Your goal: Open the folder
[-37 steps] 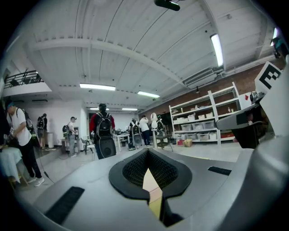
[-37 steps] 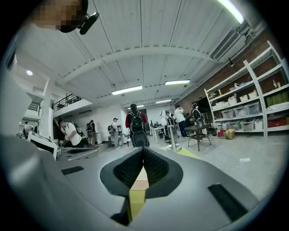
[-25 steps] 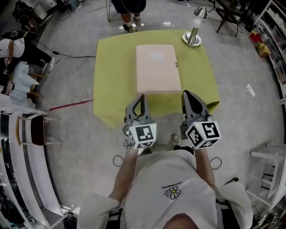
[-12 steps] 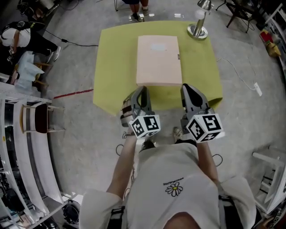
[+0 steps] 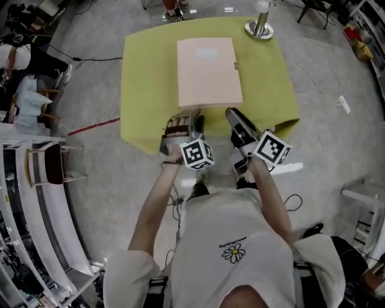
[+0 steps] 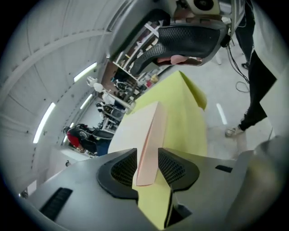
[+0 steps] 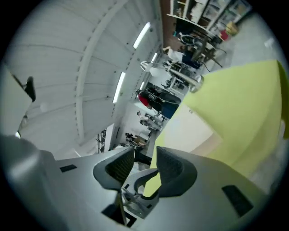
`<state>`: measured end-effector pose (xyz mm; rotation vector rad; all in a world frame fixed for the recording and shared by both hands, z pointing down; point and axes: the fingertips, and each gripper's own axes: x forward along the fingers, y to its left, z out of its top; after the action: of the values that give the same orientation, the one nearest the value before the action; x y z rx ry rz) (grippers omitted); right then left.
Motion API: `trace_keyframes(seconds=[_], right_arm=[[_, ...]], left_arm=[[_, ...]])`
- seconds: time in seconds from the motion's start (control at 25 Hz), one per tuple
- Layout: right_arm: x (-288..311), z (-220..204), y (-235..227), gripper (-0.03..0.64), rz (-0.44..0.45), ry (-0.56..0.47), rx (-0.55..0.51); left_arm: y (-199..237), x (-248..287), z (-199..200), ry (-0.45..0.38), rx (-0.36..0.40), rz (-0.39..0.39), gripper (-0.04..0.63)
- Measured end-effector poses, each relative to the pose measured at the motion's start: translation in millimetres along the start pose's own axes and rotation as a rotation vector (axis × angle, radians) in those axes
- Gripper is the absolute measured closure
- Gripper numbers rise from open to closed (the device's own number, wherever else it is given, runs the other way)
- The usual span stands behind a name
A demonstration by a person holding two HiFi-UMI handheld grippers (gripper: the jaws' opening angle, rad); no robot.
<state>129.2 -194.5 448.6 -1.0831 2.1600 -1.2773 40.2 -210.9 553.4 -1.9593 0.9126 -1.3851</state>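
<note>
A closed pinkish-beige folder lies flat in the middle of the yellow-green table. My left gripper is at the folder's near left corner, rolled on its side. Its jaws have just been opening; in the left gripper view the folder's corner sits between them with a gap on each side of my left gripper. My right gripper hangs at the table's near edge, just below the folder's near right corner. Its jaws have also just been opening, and my right gripper has nothing between them; the folder lies ahead.
A lamp base stands at the table's far right corner. A person's feet are beyond the far edge. A white cable runs on the floor to the right, a chair and shelving to the left.
Both grippers have dropped to the table's near edge and rolled onto their sides. Their jaws were shut before and now stand apart. The left one has reached the folder's corner.
</note>
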Motion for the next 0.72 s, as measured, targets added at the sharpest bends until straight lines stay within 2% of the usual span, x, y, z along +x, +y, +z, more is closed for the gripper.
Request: trace_keyframes(seconds=[0.12,0.28,0.44,0.72], right_arm=[[15,-9,-10,0.460,0.073,-0.003,0.131],[27,-16,-41,0.457,0.035,0.008,0.189],[36,-22,-63,0.457,0.000,0.029,0.237],[41,-30,-78,0.459,-0.044,0.038,0.279]], left_arm=[[-19,15,-7,0.034,0.061,-0.078,0.426],[-28,31,-11,0.070,0.091,-0.124,0.409],[-29,38,-10,0.072,0.105,-0.130,0.390],[-30,43,-12,0.070,0.143,-0.111,0.374]])
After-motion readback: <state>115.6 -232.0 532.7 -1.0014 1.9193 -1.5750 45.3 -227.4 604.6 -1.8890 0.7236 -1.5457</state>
